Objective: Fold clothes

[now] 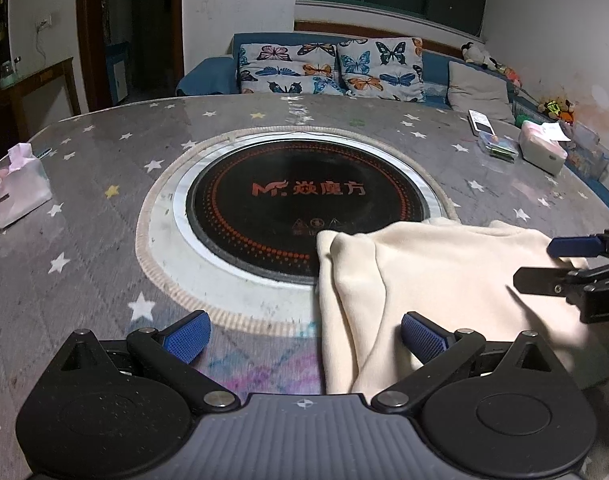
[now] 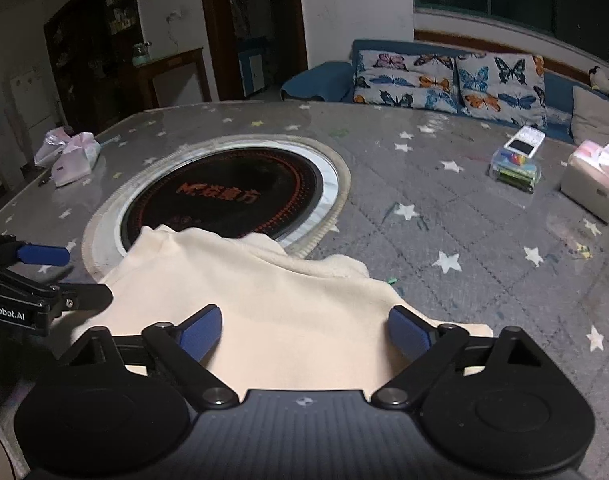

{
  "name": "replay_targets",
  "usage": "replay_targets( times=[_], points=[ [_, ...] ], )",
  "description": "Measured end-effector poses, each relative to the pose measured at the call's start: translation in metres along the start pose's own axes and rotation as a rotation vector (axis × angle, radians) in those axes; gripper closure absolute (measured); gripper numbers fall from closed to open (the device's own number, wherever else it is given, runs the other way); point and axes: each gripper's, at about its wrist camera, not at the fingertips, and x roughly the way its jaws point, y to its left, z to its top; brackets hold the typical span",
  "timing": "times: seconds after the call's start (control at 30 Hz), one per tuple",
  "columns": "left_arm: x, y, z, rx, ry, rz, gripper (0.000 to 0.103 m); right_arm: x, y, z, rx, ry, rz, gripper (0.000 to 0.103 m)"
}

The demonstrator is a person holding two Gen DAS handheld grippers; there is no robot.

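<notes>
Cream garment (image 2: 264,292) at table's (image 2: 444,184) near edge: soft, light, floppy. Both grippers (image 1: 304,336) (image 2: 304,330) gape, empty; pinch hem corners.

Left claw (image 1: 304,338), right claw (image 2: 304,330) agape

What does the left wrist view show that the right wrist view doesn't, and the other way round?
Only the left wrist view: the garment's folded left edge hanging over the cooktop rim, and the colourful toys along the right wall.

Only the right wrist view: the garment's right edge lying on the star-print tablecloth, and the dark shelving by the doorway.

Both: the cream garment on the round table, the black cooktop, the butterfly cushions, and both grippers, left gripper and right gripper, open and holding nothing.
</notes>
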Motion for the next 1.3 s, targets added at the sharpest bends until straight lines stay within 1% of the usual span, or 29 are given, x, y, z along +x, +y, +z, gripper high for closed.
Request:
replay_targets(
  times=[0.17, 0.27, 0.67, 0.73, 0.83, 0.93, 1.1, 1.3],
  points=[
    [0.011, 0.002, 0.003, -0.01, 0.023, 0.009, 0.0, 0.004, -0.002, -0.001, 0.001, 0.014, -0.023, 0.014],
    [0.009, 0.003, 0.003, -0.015, 0.017, 0.004, 0.0, 0.001, 0.0, -0.001, -0.014, 0.008, -0.027, 0.014],
    [0.008, 0.008, 0.004, -0.047, 0.04, -0.008, 0.0, -0.022, 0.025, -0.001, -0.088, -0.029, 0.007, 0.014],
    [0.007, 0.007, 0.008, -0.042, 0.03, -0.009, 0.0, -0.025, 0.031, -0.003, -0.107, -0.032, 0.015, 0.014],
    [0.01, 0.005, 0.016, -0.037, 0.015, 0.001, 0.0, -0.026, 0.036, -0.006, -0.127, -0.03, 0.012, 0.013],
    [0.017, 0.004, 0.024, -0.031, 0.007, 0.019, 0.0, -0.022, 0.031, -0.007, -0.107, -0.019, 0.008, 0.013],
    [0.035, 0.006, 0.033, -0.027, 0.023, 0.064, 0.0, -0.019, 0.026, -0.009, -0.088, -0.012, 0.008, 0.013],
    [0.048, 0.015, 0.035, -0.063, 0.04, 0.082, 0.0, -0.016, 0.021, -0.012, -0.071, 0.0, 0.006, 0.013]
  ],
)
